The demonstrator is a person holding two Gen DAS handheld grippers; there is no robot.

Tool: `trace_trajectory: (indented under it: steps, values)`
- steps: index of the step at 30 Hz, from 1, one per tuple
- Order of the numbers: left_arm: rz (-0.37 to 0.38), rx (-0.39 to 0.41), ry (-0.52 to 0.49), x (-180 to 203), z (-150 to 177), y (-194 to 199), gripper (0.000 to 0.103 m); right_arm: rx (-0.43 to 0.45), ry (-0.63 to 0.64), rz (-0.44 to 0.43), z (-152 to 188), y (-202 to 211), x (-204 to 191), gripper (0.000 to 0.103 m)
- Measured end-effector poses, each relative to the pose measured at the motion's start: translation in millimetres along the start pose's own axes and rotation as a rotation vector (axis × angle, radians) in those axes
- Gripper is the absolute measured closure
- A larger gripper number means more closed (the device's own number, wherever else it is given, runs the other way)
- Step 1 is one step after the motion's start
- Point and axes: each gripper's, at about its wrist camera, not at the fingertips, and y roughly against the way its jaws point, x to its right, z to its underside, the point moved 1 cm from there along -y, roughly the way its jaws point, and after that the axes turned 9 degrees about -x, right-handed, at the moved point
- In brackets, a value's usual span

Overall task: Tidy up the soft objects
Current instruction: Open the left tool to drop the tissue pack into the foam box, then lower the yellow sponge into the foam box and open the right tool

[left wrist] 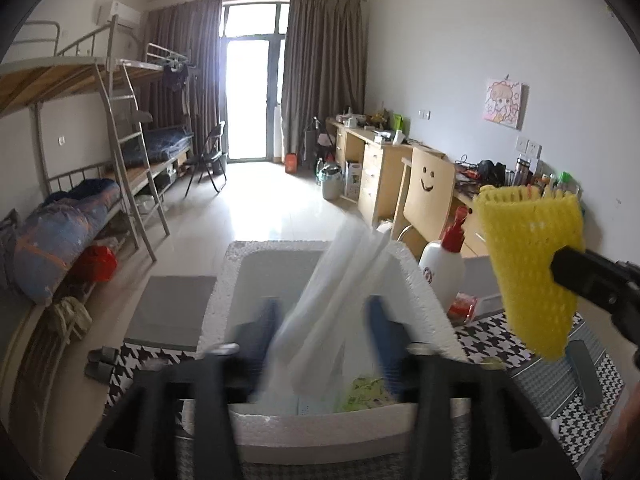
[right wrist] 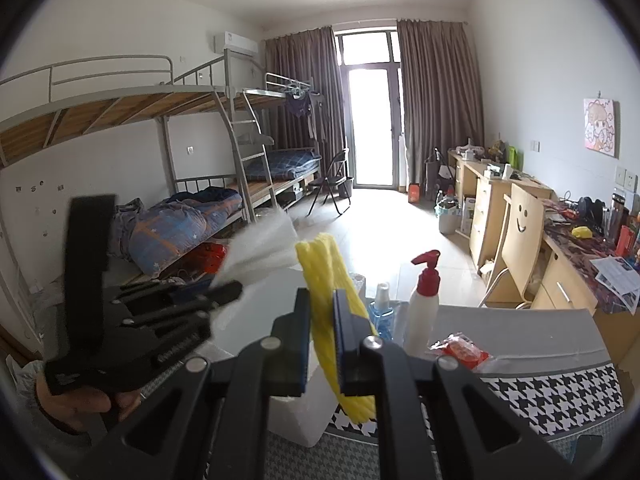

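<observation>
My left gripper (left wrist: 322,328) hangs over an open white styrofoam box (left wrist: 420,292), its blue pads standing apart. Between them lean blurred white foam sheets (left wrist: 340,280), their lower ends down in the box; the pads do not press on them. Up at the right my right gripper (left wrist: 576,276) is shut on a yellow foam net sleeve (left wrist: 528,264). In the right wrist view the yellow net (right wrist: 320,268) is pinched flat between the right gripper's (right wrist: 322,312) pads, above the box's corner (right wrist: 296,412). The left gripper (right wrist: 216,300) and the white sheets (right wrist: 260,248) show to the left, held by a hand.
A white pump bottle with a red top (right wrist: 424,312), a small blue bottle (right wrist: 380,316) and a red packet (right wrist: 460,350) stand right of the box on a houndstooth cloth (right wrist: 560,400). A green packet (left wrist: 364,392) lies in the box. A smiley-face chair (left wrist: 428,196) and desks stand behind.
</observation>
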Motion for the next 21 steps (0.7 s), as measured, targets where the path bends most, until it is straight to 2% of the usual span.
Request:
trace_trajectory:
  steps: [3, 5, 7, 10, 16, 21]
  values:
    - [-0.020, 0.015, 0.005, -3, 2, 5, 0.030, -0.001, 0.000, 0.003, -1, -1, 1, 0.089]
    - [-0.036, 0.029, 0.014, -8, 4, 12, 0.011, -0.002, 0.001, 0.004, -2, -2, -1, 0.089]
    - [-0.059, 0.058, 0.023, -13, 6, 20, 0.007, -0.001, 0.003, 0.002, -2, -2, -2, 0.089]
    - [-0.074, 0.087, 0.042, -21, 8, 30, 0.001, 0.008, 0.018, -0.006, -3, -5, -6, 0.089]
    - [-0.127, 0.089, 0.033, -30, 14, 37, 0.001, -0.003, 0.025, -0.037, -10, -20, -12, 0.089]
    - [-0.142, 0.106, 0.072, -45, 18, 46, 0.001, -0.005, 0.049, -0.069, -13, -27, -24, 0.089]
